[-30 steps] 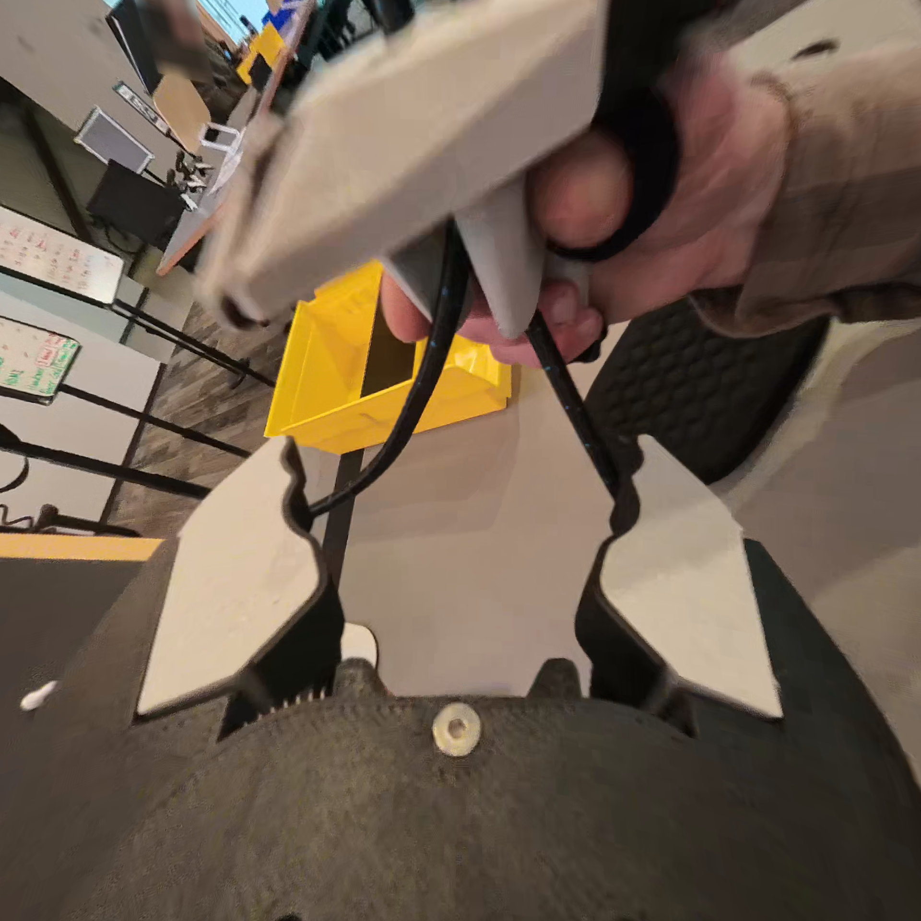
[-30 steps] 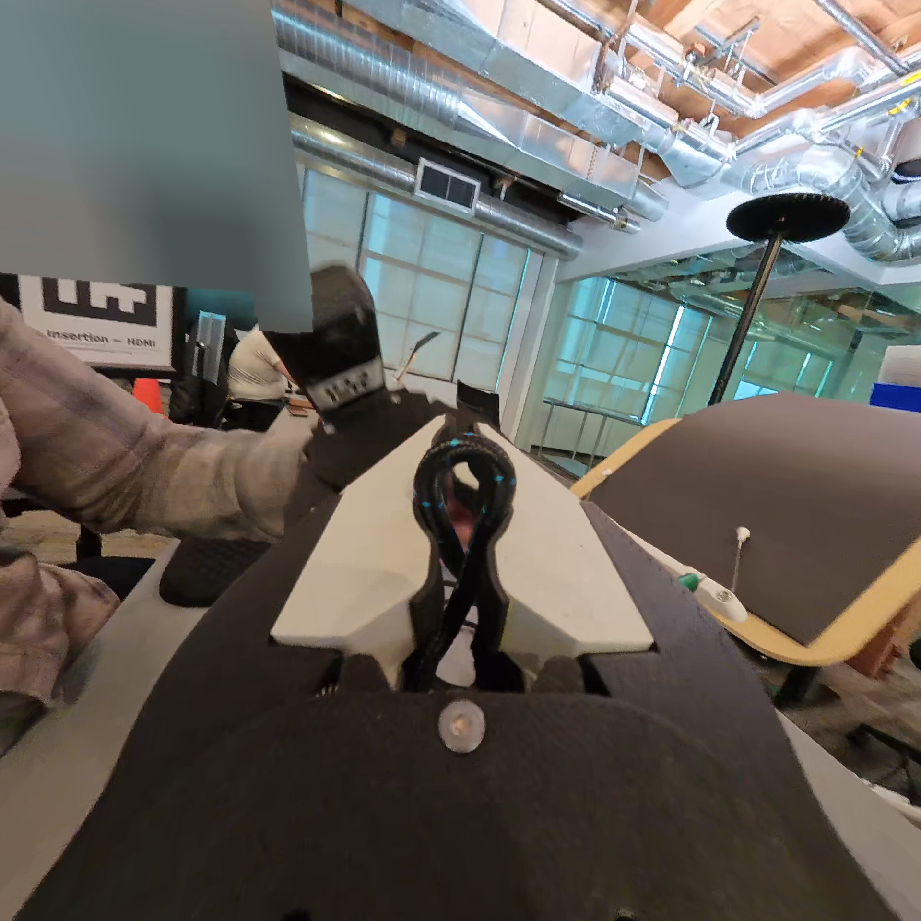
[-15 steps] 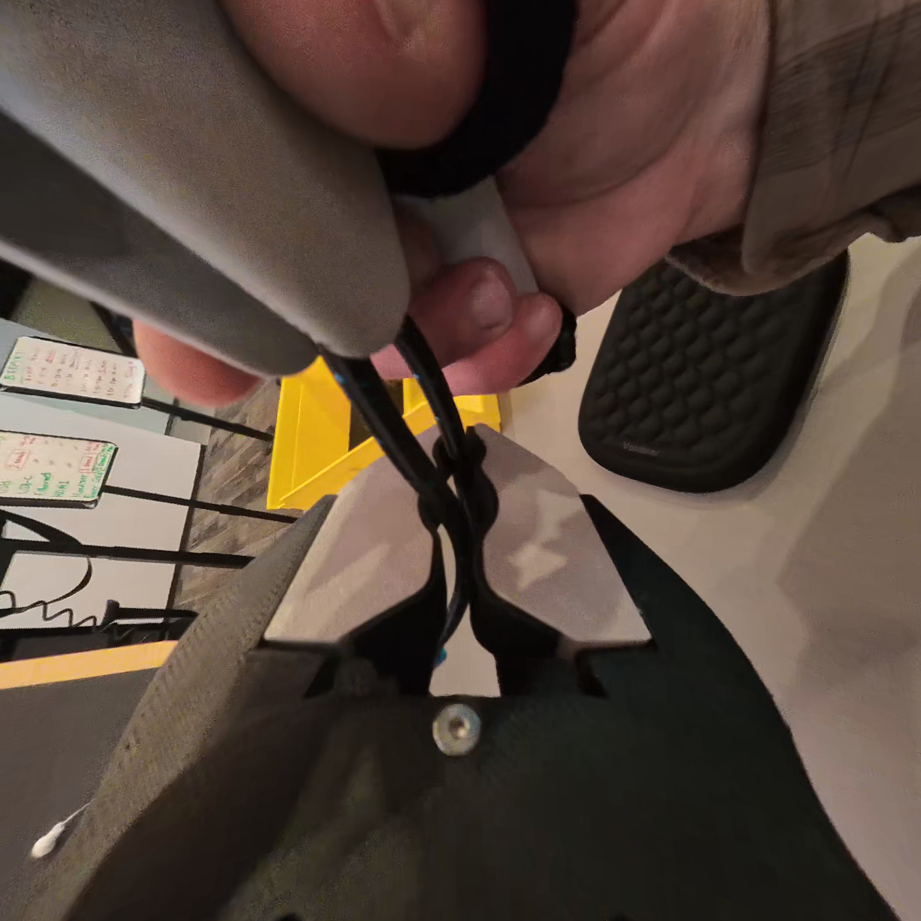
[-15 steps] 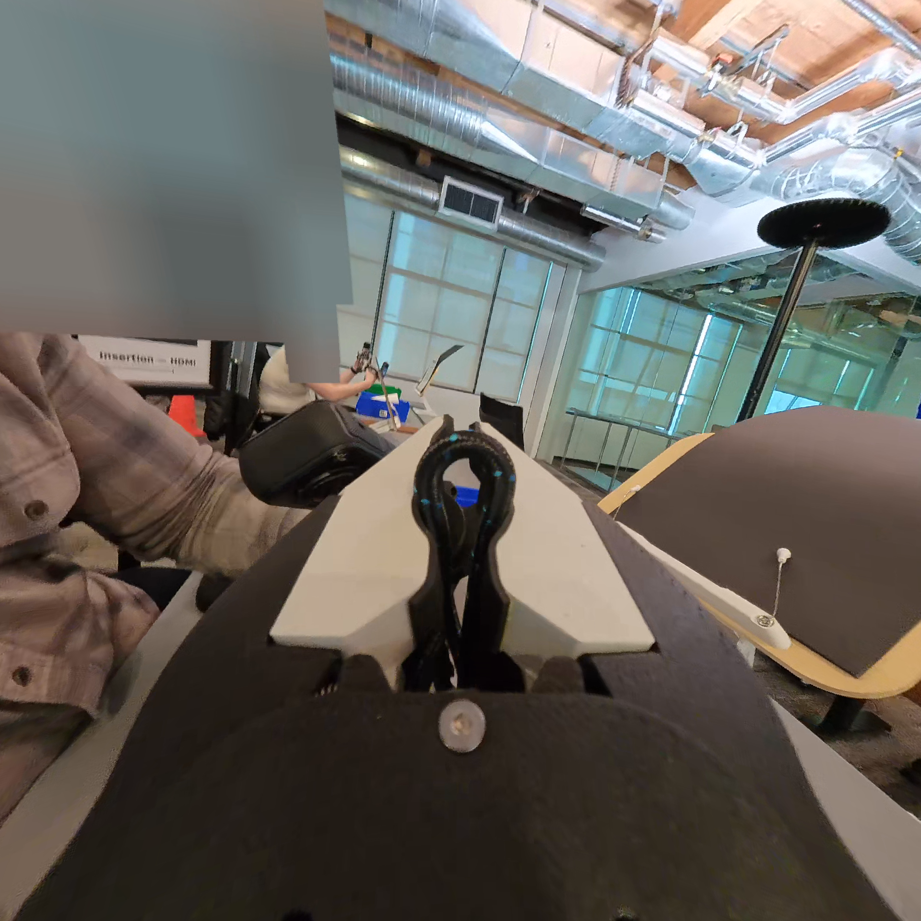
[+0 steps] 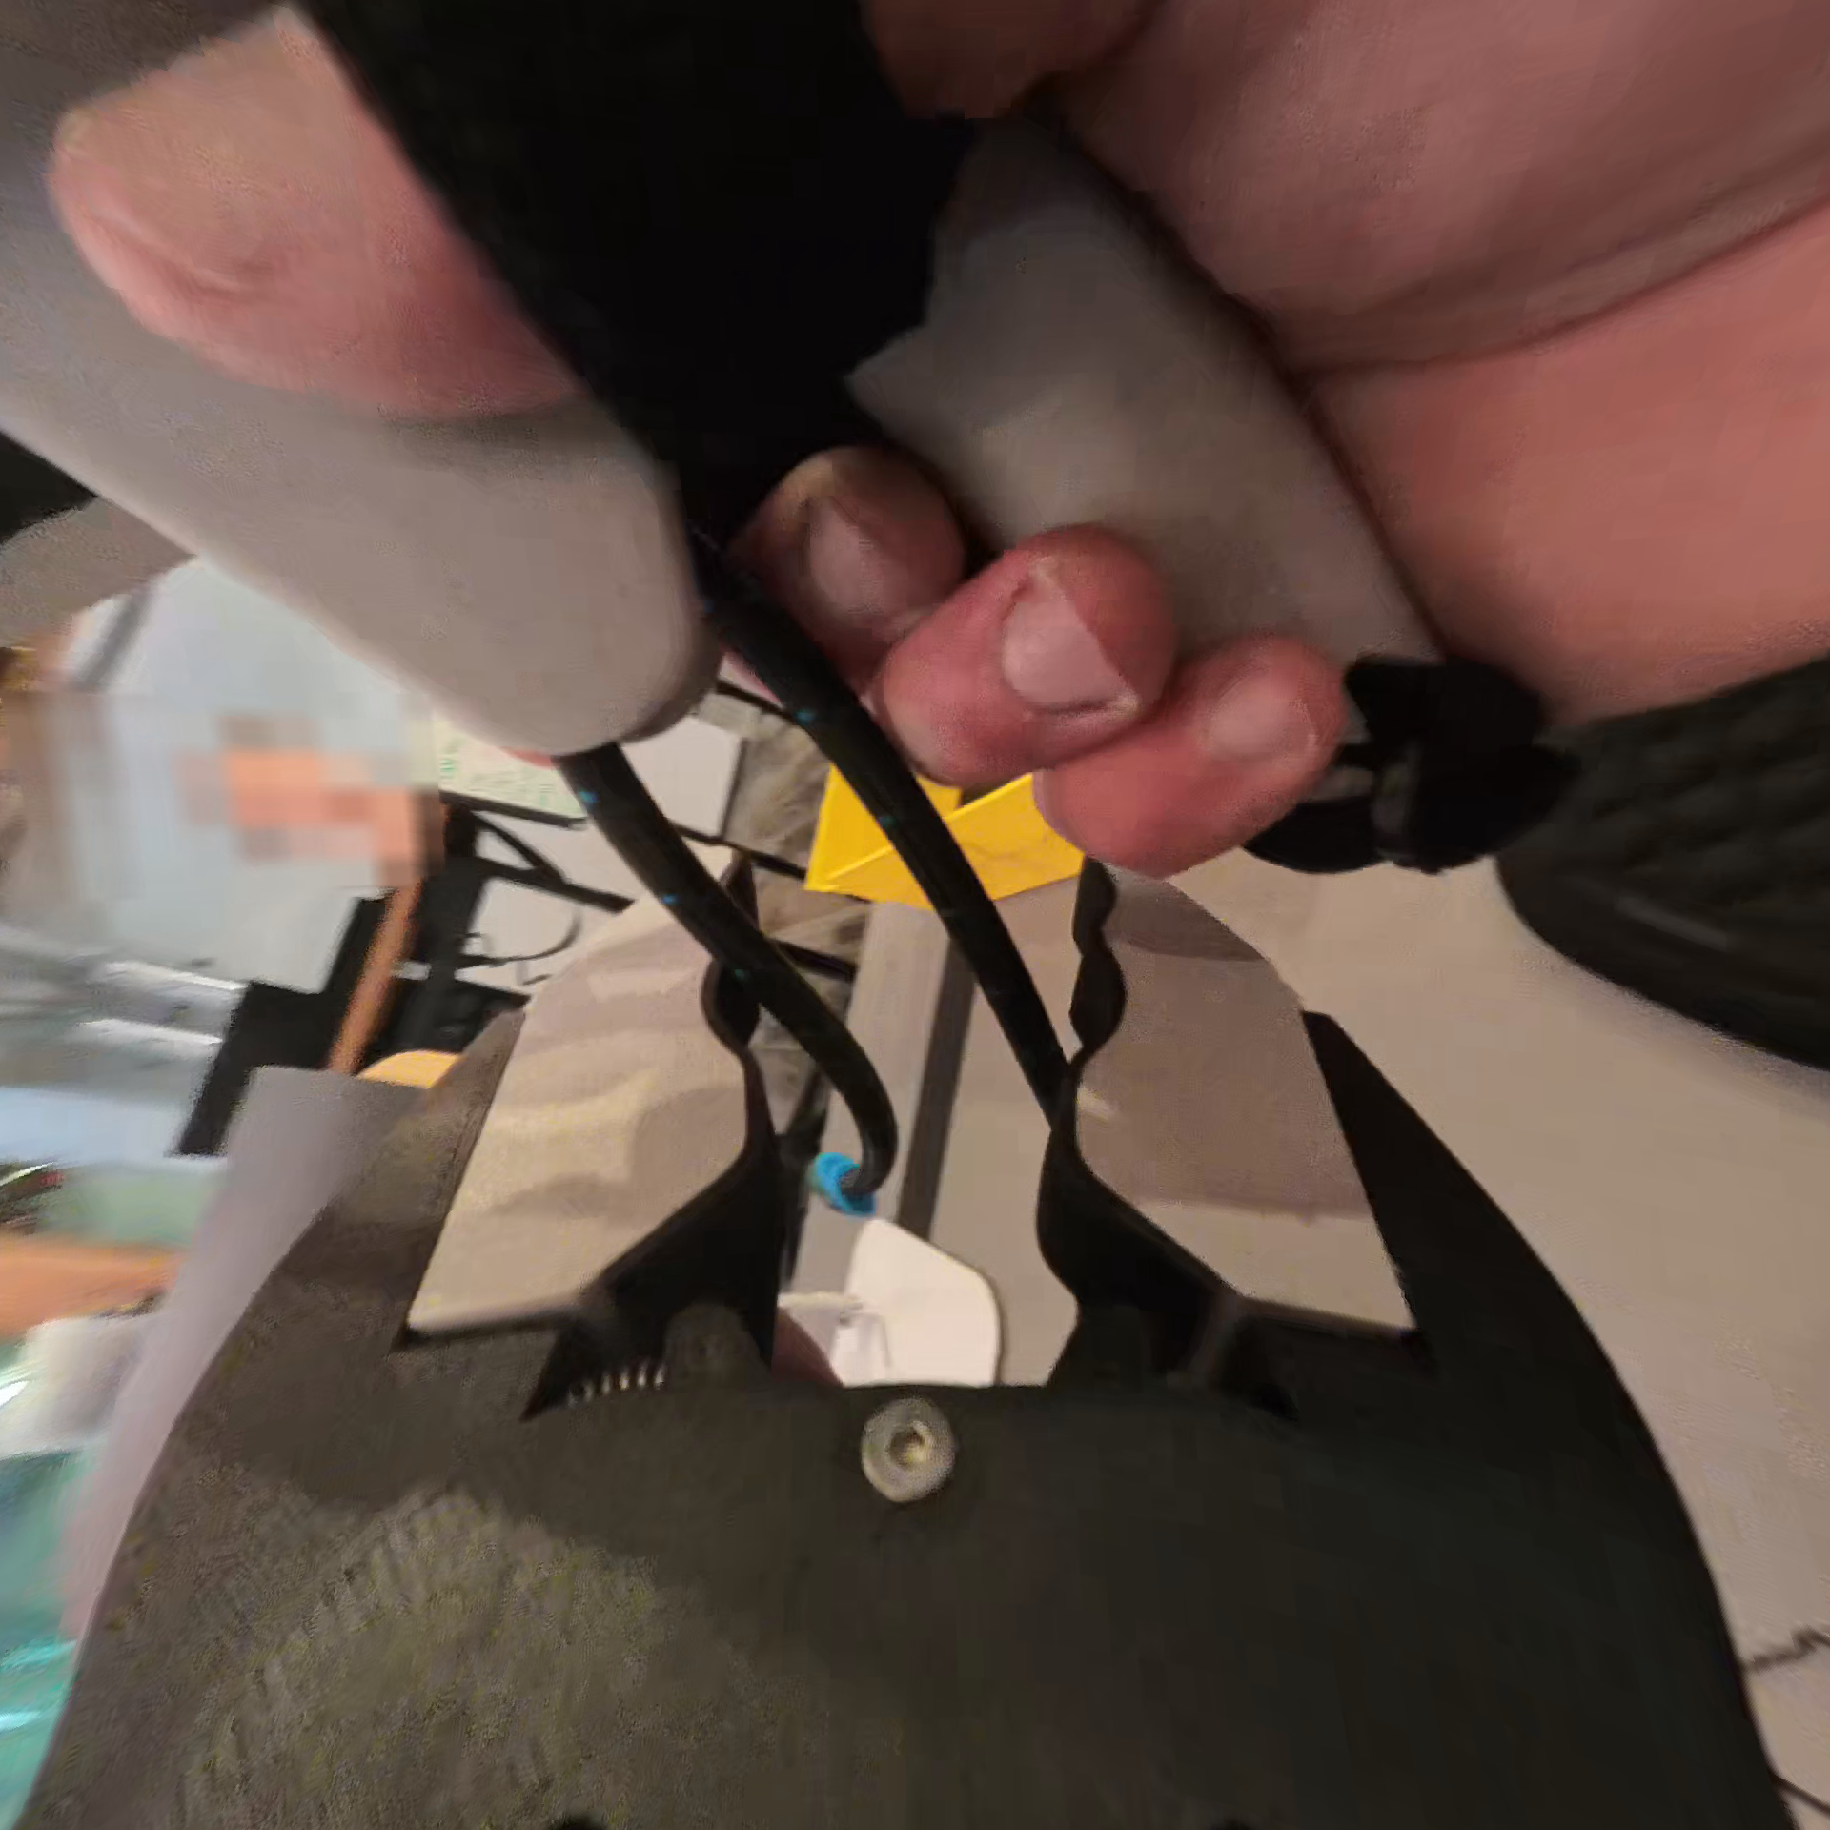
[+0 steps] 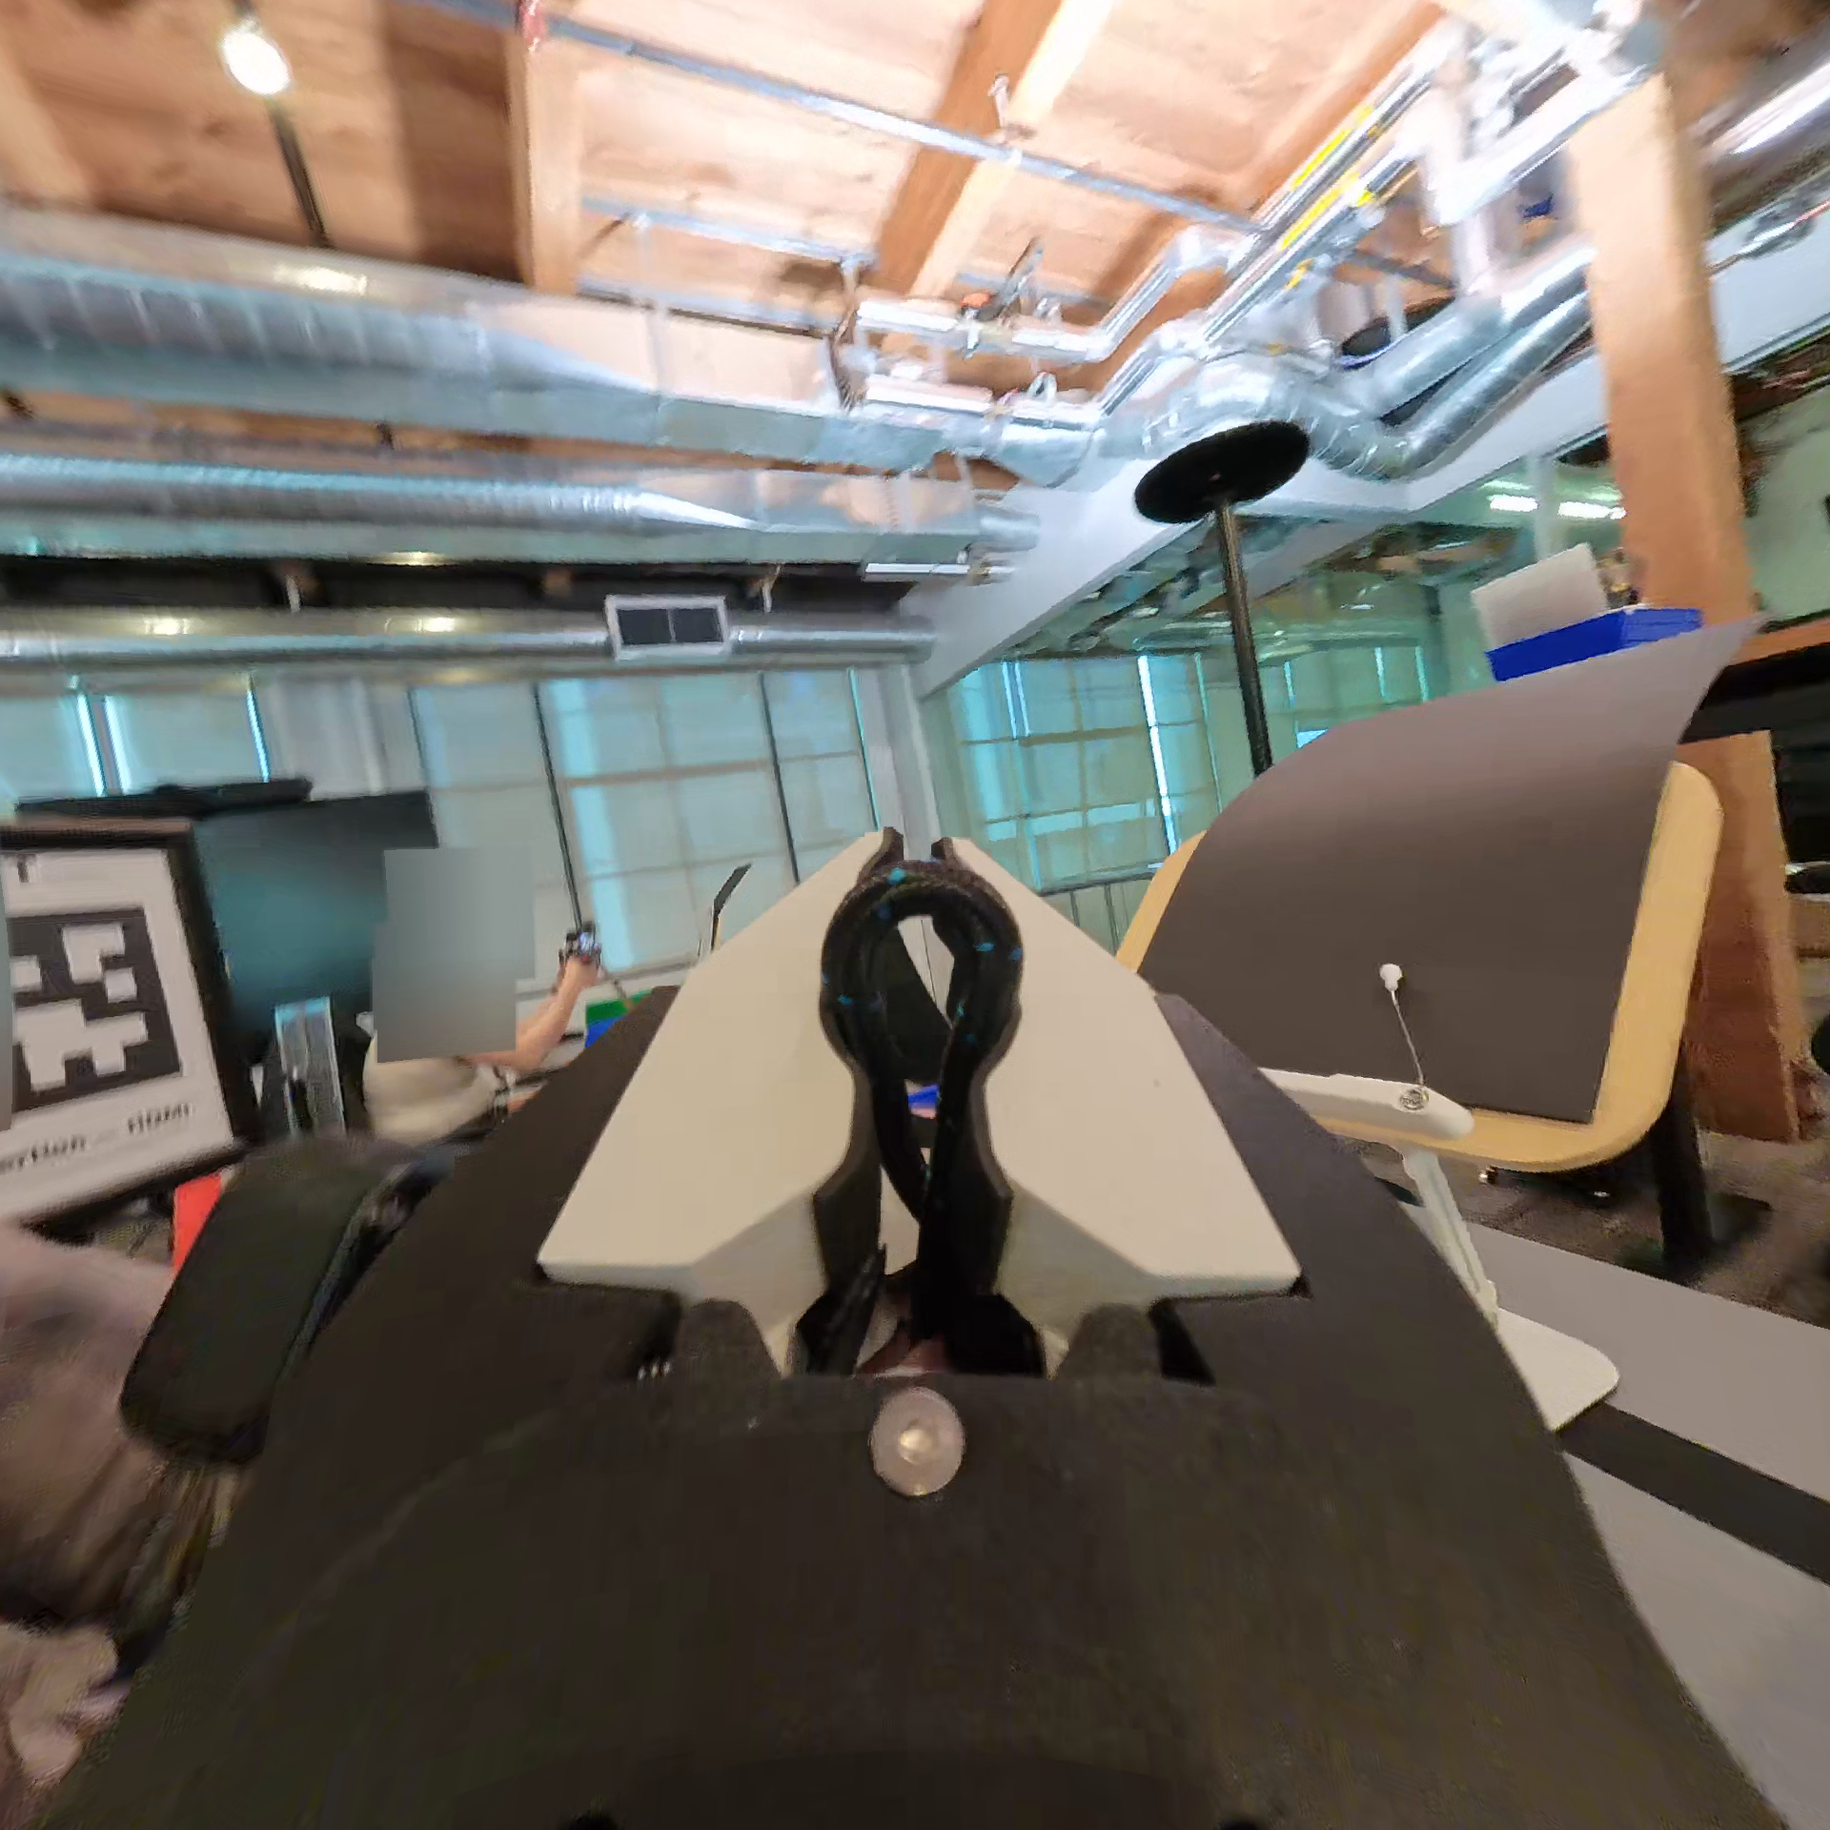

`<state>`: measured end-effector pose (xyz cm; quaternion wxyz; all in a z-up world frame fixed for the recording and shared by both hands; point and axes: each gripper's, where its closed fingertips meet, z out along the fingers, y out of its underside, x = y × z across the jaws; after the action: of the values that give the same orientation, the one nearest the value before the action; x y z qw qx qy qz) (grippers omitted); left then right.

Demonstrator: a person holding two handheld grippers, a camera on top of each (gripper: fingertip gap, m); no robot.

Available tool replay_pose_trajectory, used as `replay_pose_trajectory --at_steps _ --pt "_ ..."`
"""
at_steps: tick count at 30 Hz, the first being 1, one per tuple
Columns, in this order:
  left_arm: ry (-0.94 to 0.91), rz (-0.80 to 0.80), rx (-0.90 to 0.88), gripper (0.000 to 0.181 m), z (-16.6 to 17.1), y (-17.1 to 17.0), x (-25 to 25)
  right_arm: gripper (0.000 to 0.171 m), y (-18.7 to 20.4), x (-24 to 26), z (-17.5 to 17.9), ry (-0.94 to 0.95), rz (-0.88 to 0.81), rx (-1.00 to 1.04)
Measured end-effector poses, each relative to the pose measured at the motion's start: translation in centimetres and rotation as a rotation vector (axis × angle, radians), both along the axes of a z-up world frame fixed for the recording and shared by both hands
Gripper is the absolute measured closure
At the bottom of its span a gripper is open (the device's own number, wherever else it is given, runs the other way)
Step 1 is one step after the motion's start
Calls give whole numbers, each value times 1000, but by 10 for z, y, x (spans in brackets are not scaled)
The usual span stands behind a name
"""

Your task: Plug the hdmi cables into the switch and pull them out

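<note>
A black HDMI cable (image 5: 683,871) with blue flecks hangs in two strands from the right gripper, whose grey body (image 5: 396,555) and holding hand (image 5: 1040,654) fill the top of the left wrist view. My left gripper (image 5: 911,891) is open, with both strands loose between its jaws; one strand curls to a blue tip (image 5: 842,1183). In the right wrist view my right gripper (image 6: 916,852) is shut on a folded loop of the cable (image 6: 862,951) and points up toward the ceiling. The switch is not in view.
A yellow bin (image 5: 990,852) and a black textured pad (image 5: 1683,941) lie on the pale table (image 5: 1485,1139). The right wrist view shows a dark-backed chair (image 6: 1436,911), a white stand (image 6: 1436,1188), a black pole lamp (image 6: 1238,644) and a marker board (image 6: 89,1010).
My left gripper was open, then closed on the two cable strands, and has now opened again. My right gripper kept its hold and tilted up toward the ceiling.
</note>
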<state>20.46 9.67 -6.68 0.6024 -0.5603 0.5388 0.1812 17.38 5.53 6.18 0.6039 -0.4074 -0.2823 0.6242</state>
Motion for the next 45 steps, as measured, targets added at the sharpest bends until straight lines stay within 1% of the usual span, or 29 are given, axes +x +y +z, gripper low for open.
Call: replay_pose_trajectory --at_steps 2,4,5,7,10,11,12,14,16,18,19,22,25,29,31,32,34,35,36,37,40,41,42,43,45 --pt "14 42 49 130 4 3 -2 167 5 4 3 49 -18 -53" --pt "-3 63 102 161 10 5 -6 167 6 6 5 88 -20 -83" --pt "-5 55 109 168 11 5 -6 167 6 7 6 102 -24 -95" --pt "-17 61 106 171 13 4 -8 167 5 7 7 95 -47 -75" --pt "-6 15 67 170 11 0 -5 167 -1 6 7 71 -34 -27" --pt "9 -14 30 162 6 -2 -2 167 -3 4 6 47 -31 -1" --pt "0 -24 -28 144 2 -3 0 168 -8 1 5 27 1 20" --pt "-22 -100 -168 129 -7 -11 7 168 -14 -5 1 -24 43 57" --pt "-47 -159 -159 156 -1 -16 9 167 -21 -6 3 -37 90 79" --pt "-59 -182 -208 162 -3 -19 11 168 -24 -8 2 -71 98 106" --pt "-50 -187 -202 169 -3 -19 11 167 -26 -9 1 -85 116 113" --pt "-60 -212 -235 172 -6 -23 13 167 -32 -12 -1 -122 168 145" --pt "-88 -198 -236 174 -5 -21 11 167 -34 -13 -3 -147 187 160" --pt "-173 -140 -229 176 1 -13 2 156 -25 -17 -2 -171 89 181" --pt "-226 -140 -251 176 3 -12 -1 119 -19 -18 -5 -226 12 215" --pt "-260 -152 -274 176 4 -14 -1 108 -15 -18 -8 -268 -54 243" --pt "-293 -158 -290 177 5 -14 -5 101 -10 -15 -15 -346 -166 303" --pt "-312 -154 -293 177 5 -13 -7 101 -10 -14 -19 -383 -198 315" --pt "-336 -148 -291 178 7 -11 -8 105 -8 -14 -22 -413 -229 306" --pt "-341 -123 -272 178 8 -9 -10 109 -5 -15 -25 -438 -261 279" --pt "-344 -38 -201 178 10 -3 -11 110 5 -24 -38 -515 -341 202" --pt "-319 4 -163 178 9 0 -13 109 7 -29 -43 -527 -345 183" --pt "-291 27 -118 178 8 2 -13 112 9 -33 -46 -527 -355 166" --pt "-300 39 -101 179 8 1 -12 122 13 -35 -48 -527 -376 153" --pt "-320 79 -96 176 5 3 -12 147 16 -39 -49 -518 -397 162"
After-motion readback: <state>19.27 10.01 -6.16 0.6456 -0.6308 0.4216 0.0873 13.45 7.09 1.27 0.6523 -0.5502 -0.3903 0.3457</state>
